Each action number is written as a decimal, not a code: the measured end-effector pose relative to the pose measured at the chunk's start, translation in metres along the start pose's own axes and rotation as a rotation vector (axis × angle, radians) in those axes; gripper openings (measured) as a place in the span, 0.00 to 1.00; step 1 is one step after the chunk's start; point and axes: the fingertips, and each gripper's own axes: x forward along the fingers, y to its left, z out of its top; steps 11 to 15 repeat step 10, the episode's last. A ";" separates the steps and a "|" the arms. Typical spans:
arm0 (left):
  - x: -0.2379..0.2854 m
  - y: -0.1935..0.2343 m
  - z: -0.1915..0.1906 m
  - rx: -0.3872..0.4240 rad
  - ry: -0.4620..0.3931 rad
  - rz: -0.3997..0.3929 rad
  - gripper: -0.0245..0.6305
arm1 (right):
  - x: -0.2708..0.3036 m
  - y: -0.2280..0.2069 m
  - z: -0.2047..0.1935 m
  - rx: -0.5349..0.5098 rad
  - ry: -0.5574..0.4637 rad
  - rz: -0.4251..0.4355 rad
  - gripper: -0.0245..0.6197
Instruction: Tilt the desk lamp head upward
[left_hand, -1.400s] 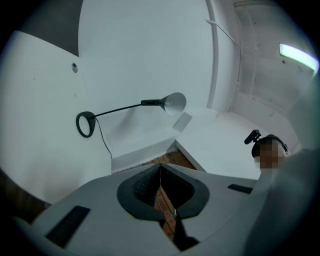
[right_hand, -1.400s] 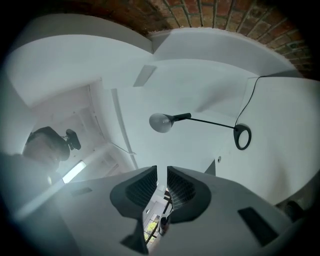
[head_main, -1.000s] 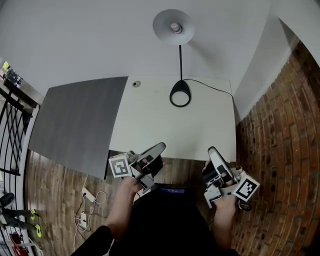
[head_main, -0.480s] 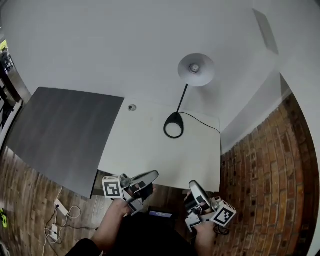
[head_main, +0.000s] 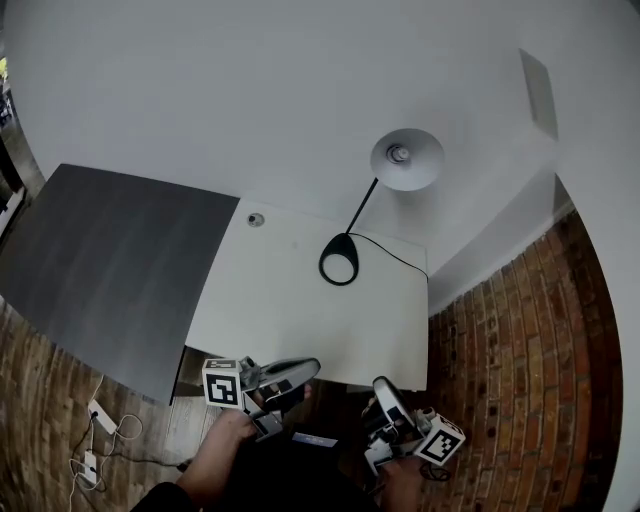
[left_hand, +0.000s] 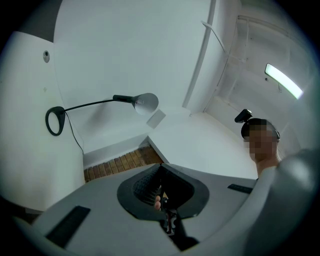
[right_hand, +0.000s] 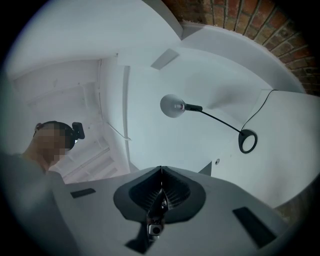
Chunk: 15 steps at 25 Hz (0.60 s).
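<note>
Shut tight and empty at near counter (head_main: 300, 310) edge: left tool (head_main: 312, 366), right tool (head_main: 381, 383); desk lamp (head_main: 405, 162) well apart, far side.

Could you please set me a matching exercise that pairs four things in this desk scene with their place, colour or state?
Things:
1. lamp base
2. lamp head
3. left gripper
4. dark grey panel

Descriptions:
A. jaws shut, nothing between them
B. left of the white desk in the head view
C. black ring standing on the white desk
D. pale round shade atop the thin stem

Pairs: 1-C; 2-D; 3-A; 4-B
</note>
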 end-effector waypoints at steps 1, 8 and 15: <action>-0.003 0.000 0.002 -0.001 -0.003 0.000 0.06 | 0.002 0.000 -0.002 0.002 0.003 -0.002 0.06; -0.014 0.003 0.012 -0.017 -0.014 -0.004 0.06 | 0.011 0.004 -0.009 -0.009 0.004 -0.007 0.06; -0.013 0.002 0.013 -0.017 -0.012 -0.012 0.06 | 0.012 0.004 -0.009 -0.012 0.002 -0.009 0.06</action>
